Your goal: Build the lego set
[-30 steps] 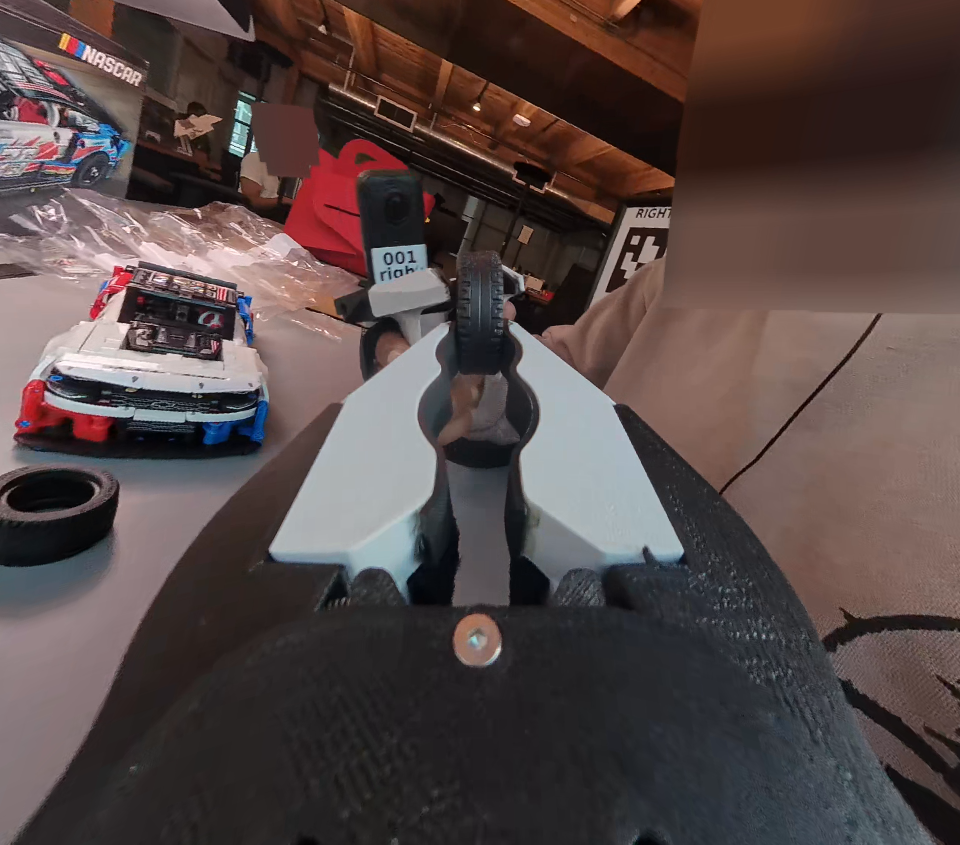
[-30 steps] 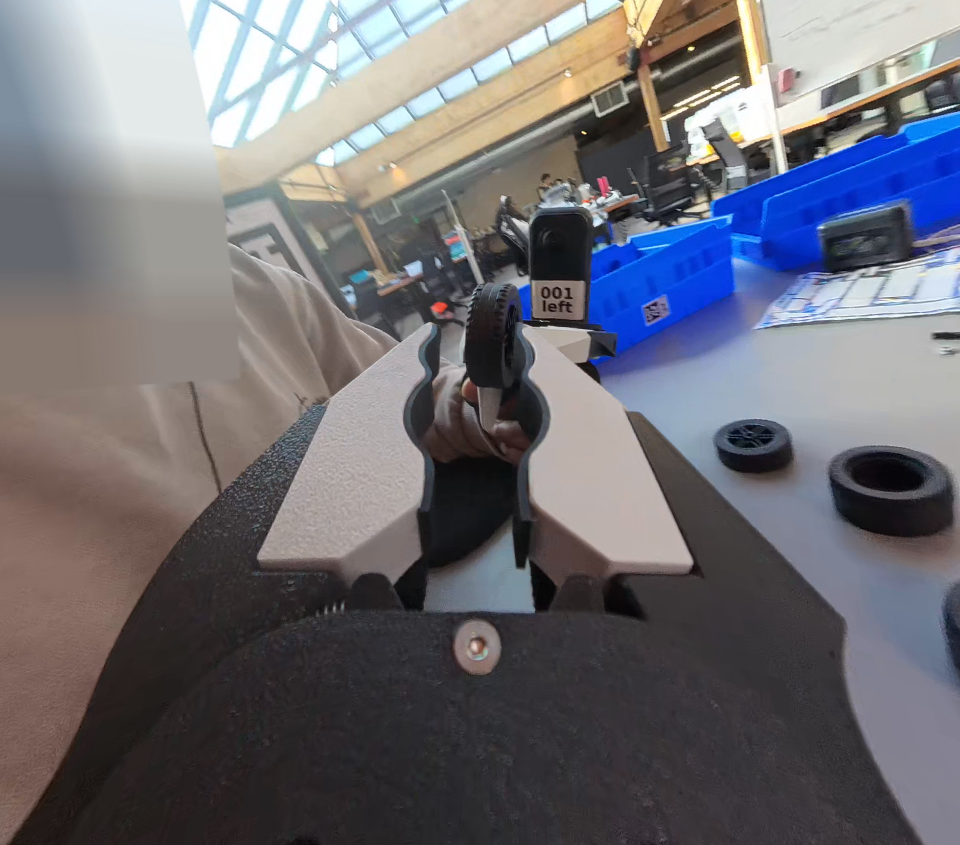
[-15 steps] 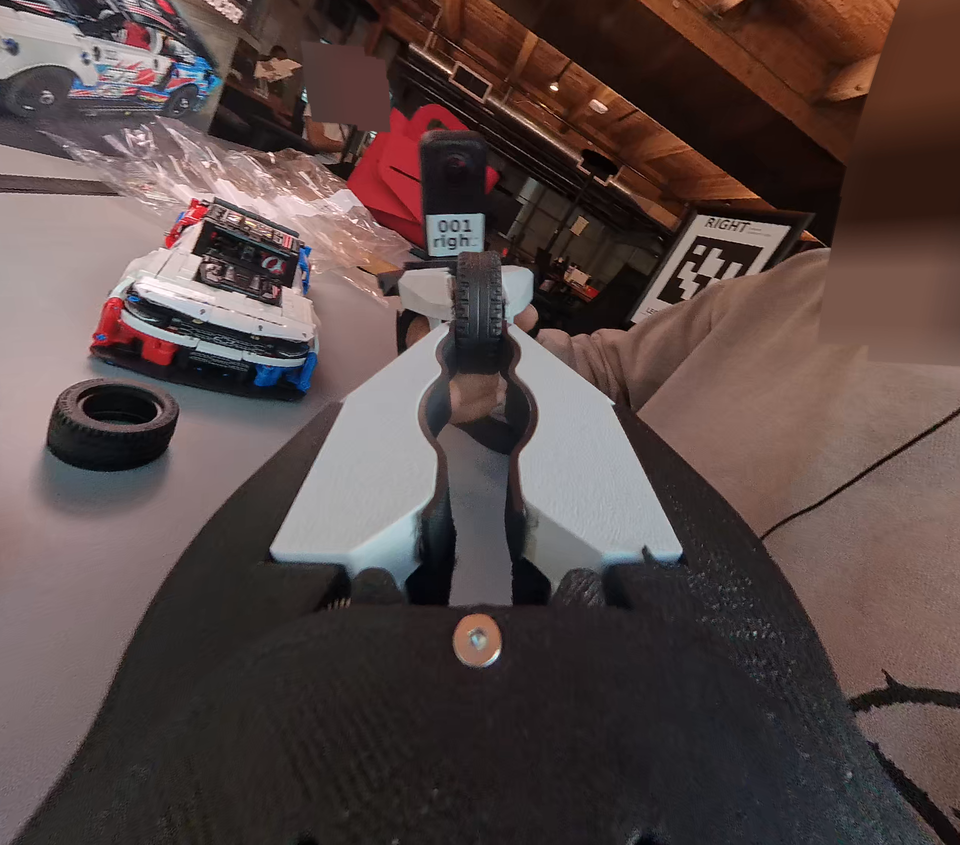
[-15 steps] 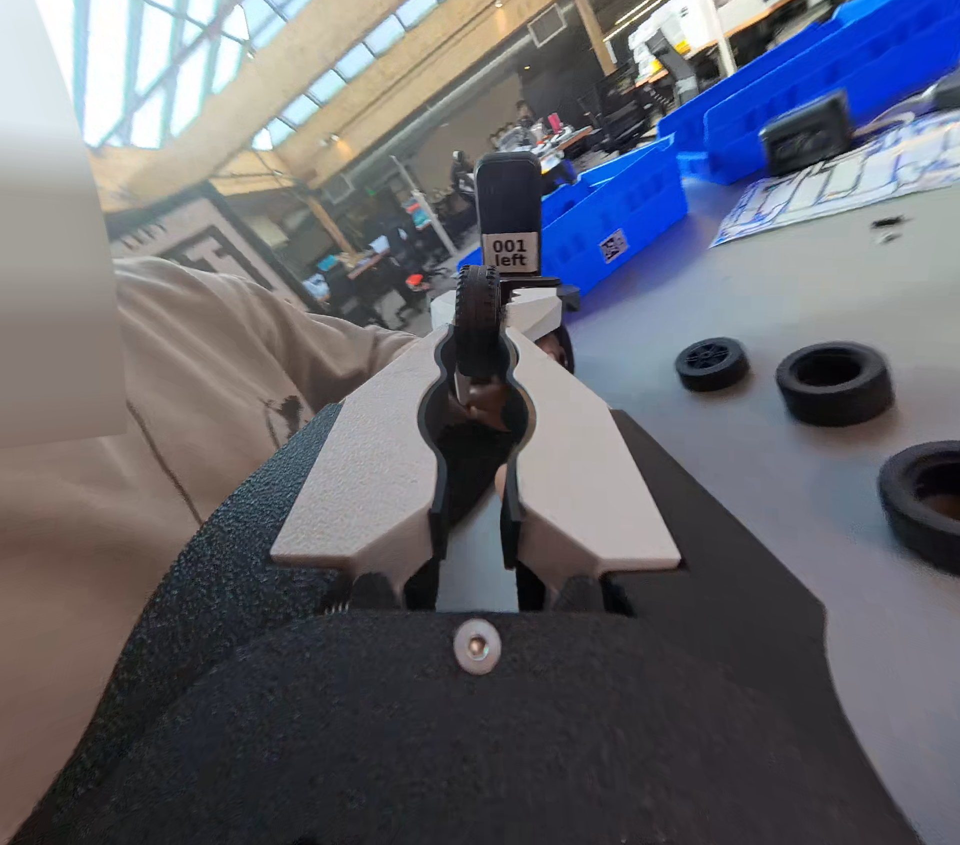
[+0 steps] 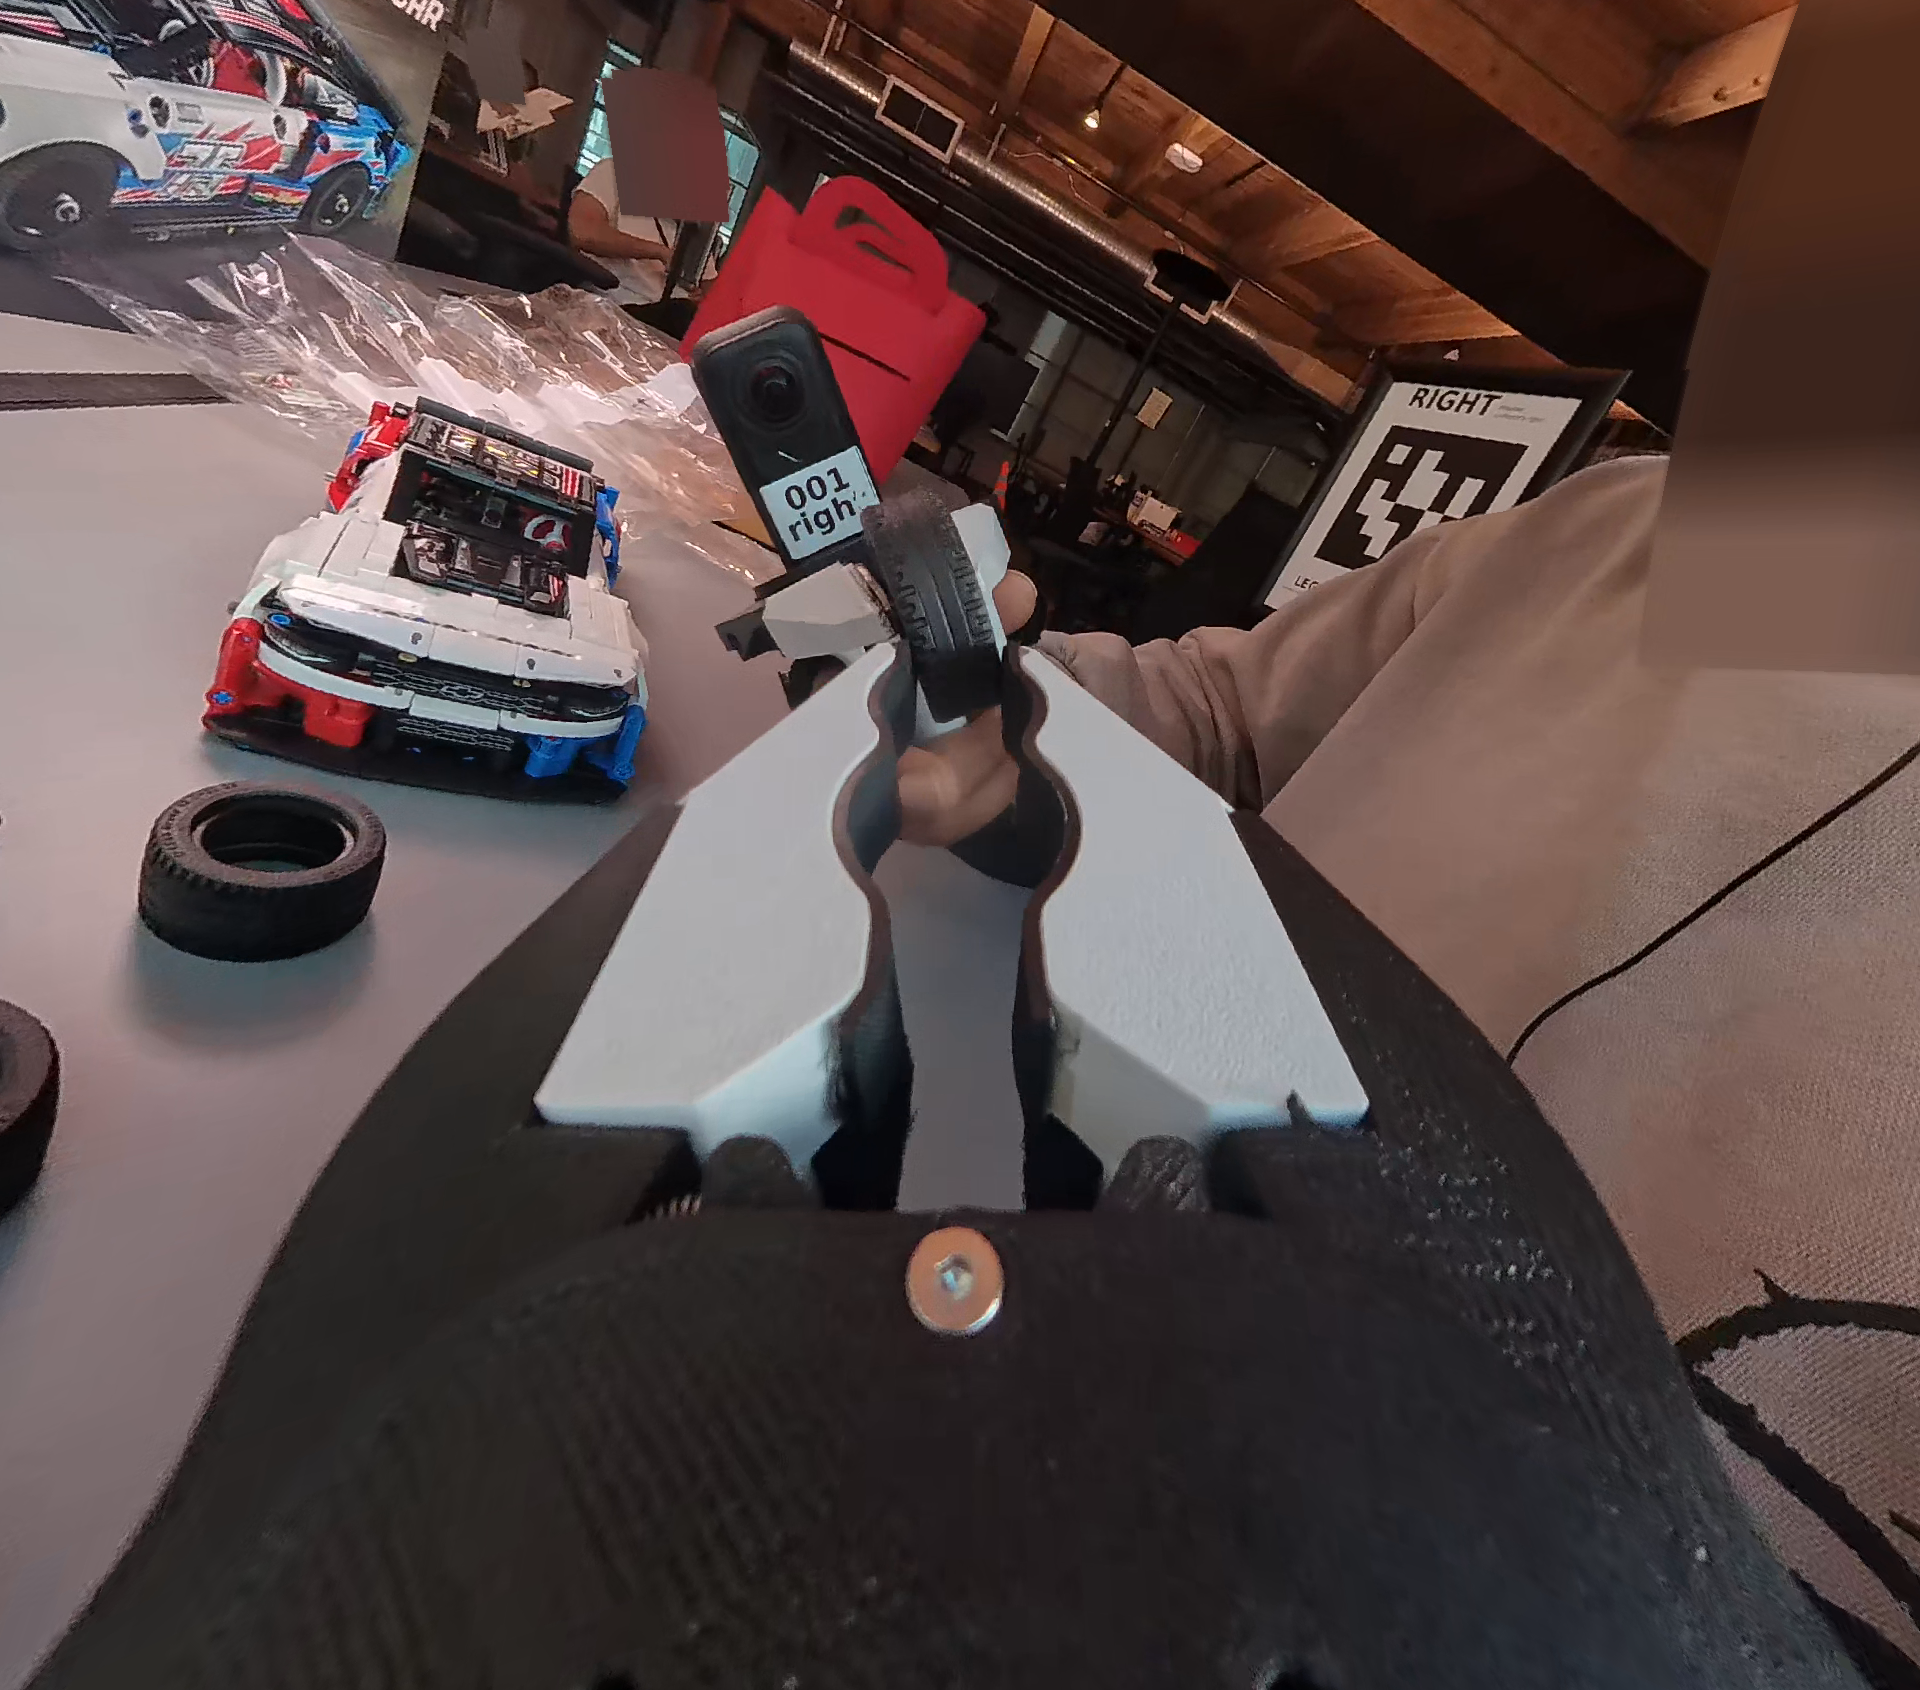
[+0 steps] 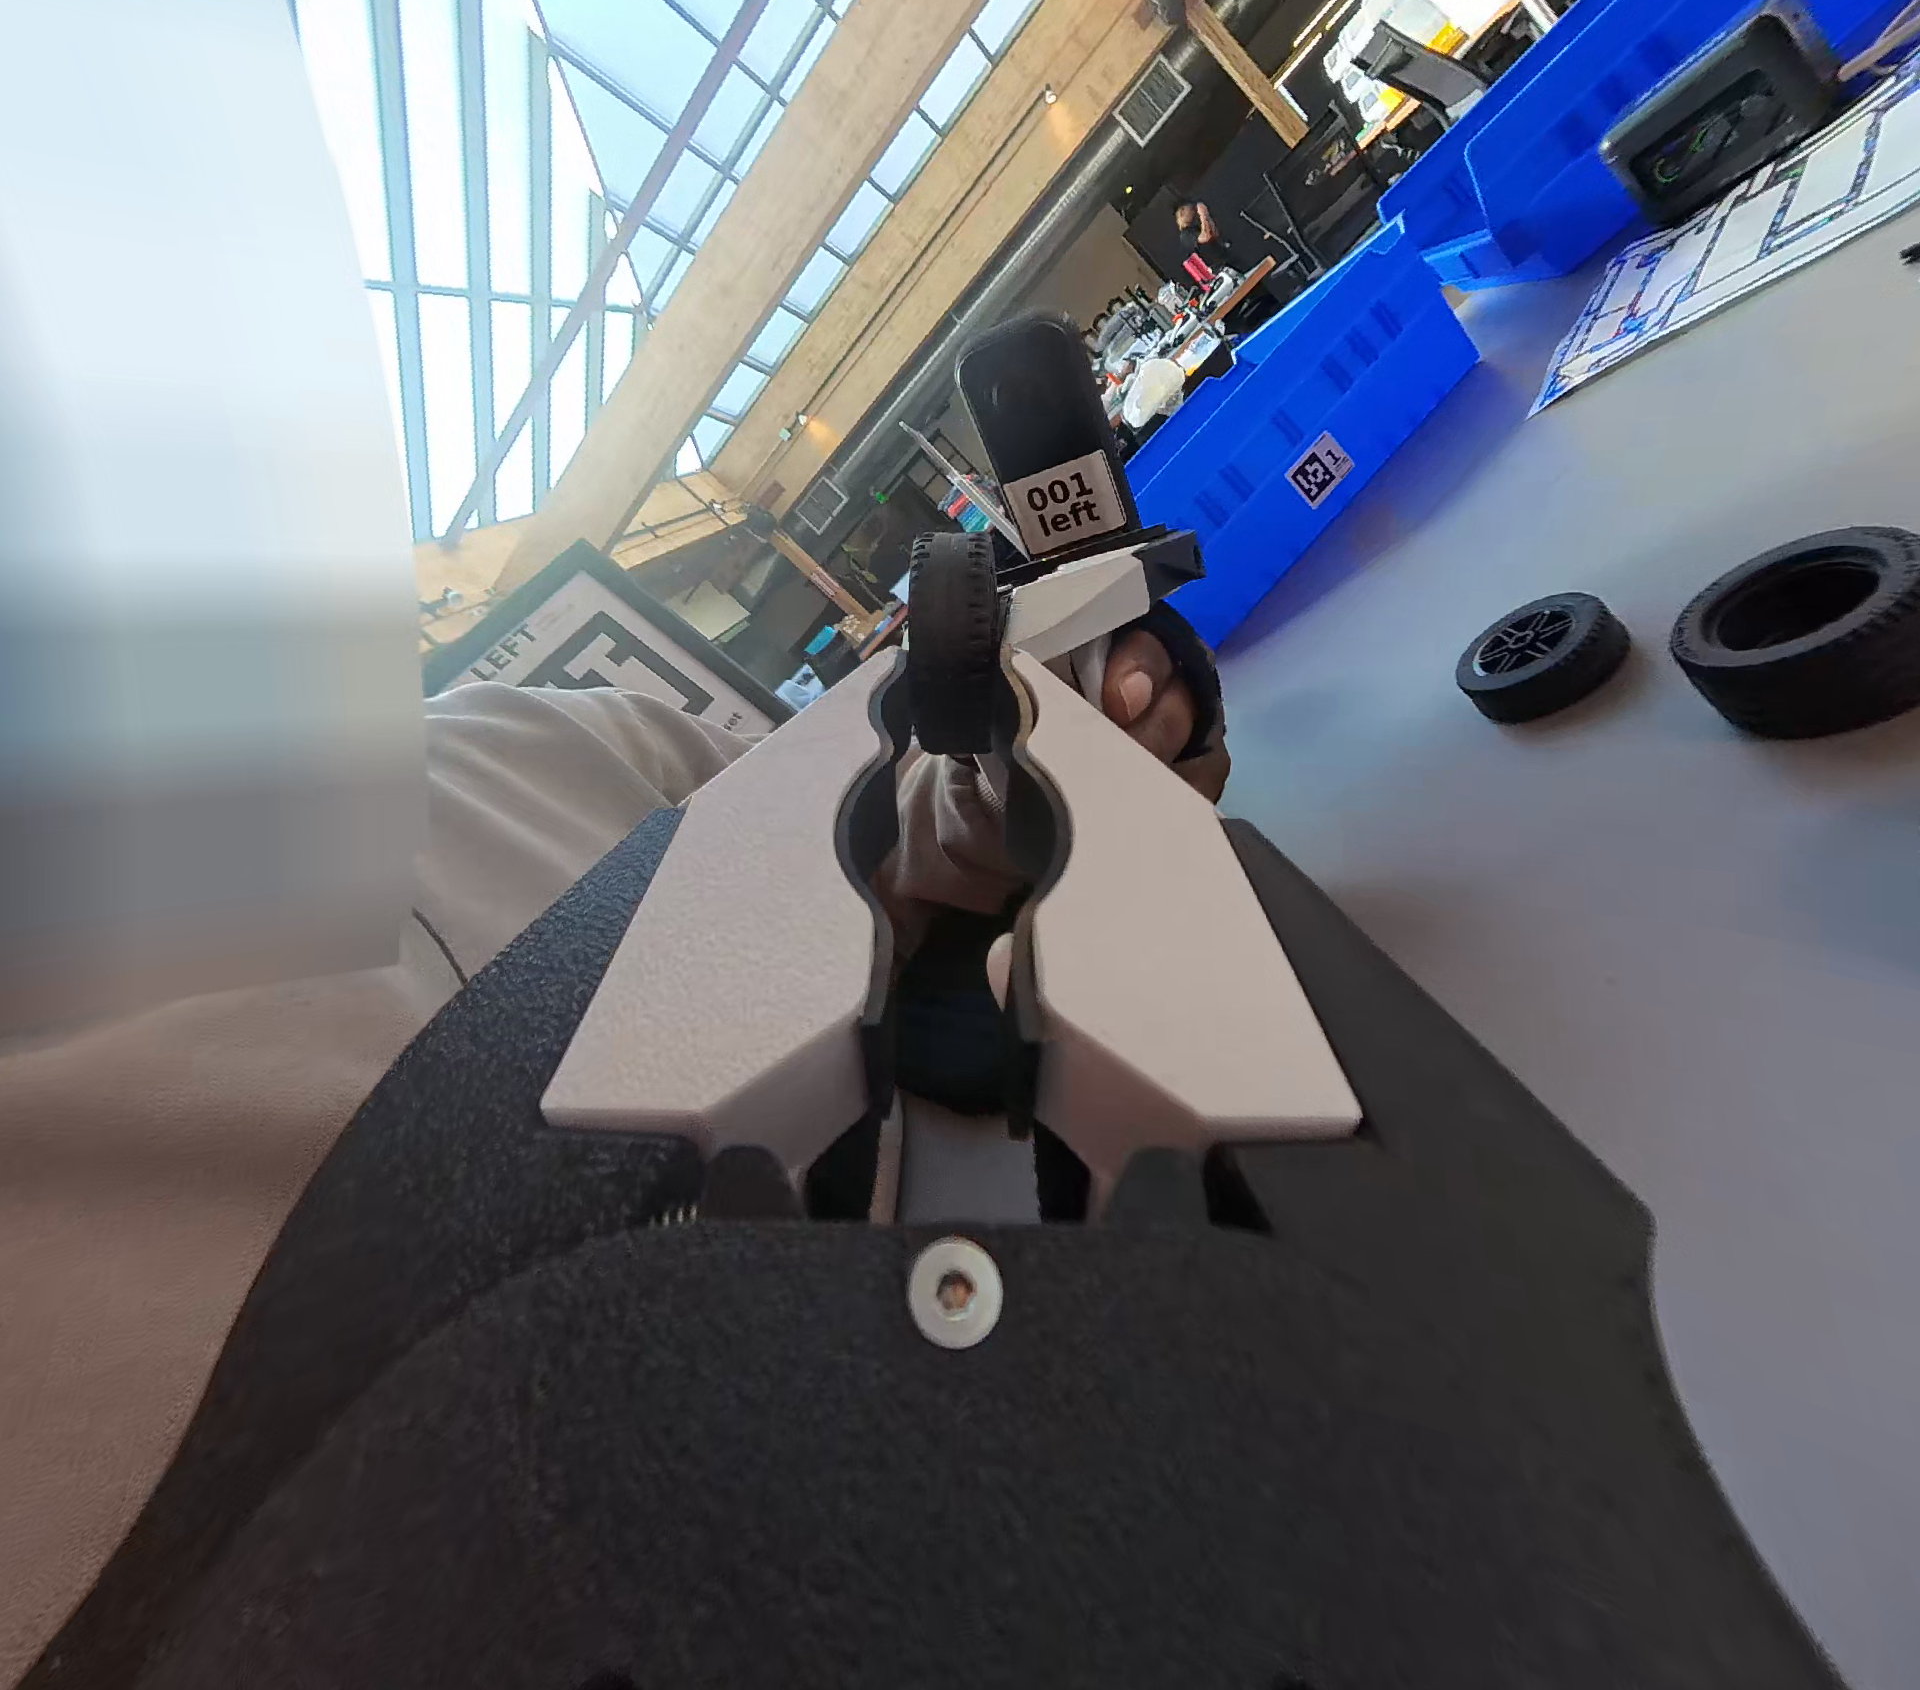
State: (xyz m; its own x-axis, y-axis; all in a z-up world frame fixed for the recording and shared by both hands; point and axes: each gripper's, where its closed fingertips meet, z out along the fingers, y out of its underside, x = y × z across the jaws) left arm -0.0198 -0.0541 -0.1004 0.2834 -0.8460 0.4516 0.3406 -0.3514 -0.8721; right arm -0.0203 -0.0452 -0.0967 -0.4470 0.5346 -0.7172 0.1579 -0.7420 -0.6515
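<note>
A small black wheel (image 5: pixel 940 612) is held up in the air between my two grippers, which face each other tip to tip. My left gripper (image 5: pixel 951 674) is shut on it, and the wheel leans a little to the left there. My right gripper (image 6: pixel 956 684) is shut on the same wheel (image 6: pixel 951 653) from the other side. The white, red and blue lego car (image 5: pixel 436 612) stands on the grey table (image 5: pixel 125 497) to the left, without wheels as far as I can see. A person's fingers and beige sleeve show behind the wheel.
A loose black tyre (image 5: pixel 260 871) lies in front of the car, another at the left edge (image 5: pixel 21 1100). In the right wrist view a wheel with a rim (image 6: pixel 1543 653) and a tyre (image 6: pixel 1808 627) lie on the table. Blue bins (image 6: pixel 1330 435), an instruction sheet (image 6: pixel 1714 269), the set's box (image 5: pixel 187 82) and plastic bags (image 5: pixel 416 352) stand farther back. My two grippers' fingertips are within a few centimetres of each other.
Both grippers have kept hold of the wheel and have rolled and turned. The wheel now leans in the left wrist view. More of the table shows on both sides.
</note>
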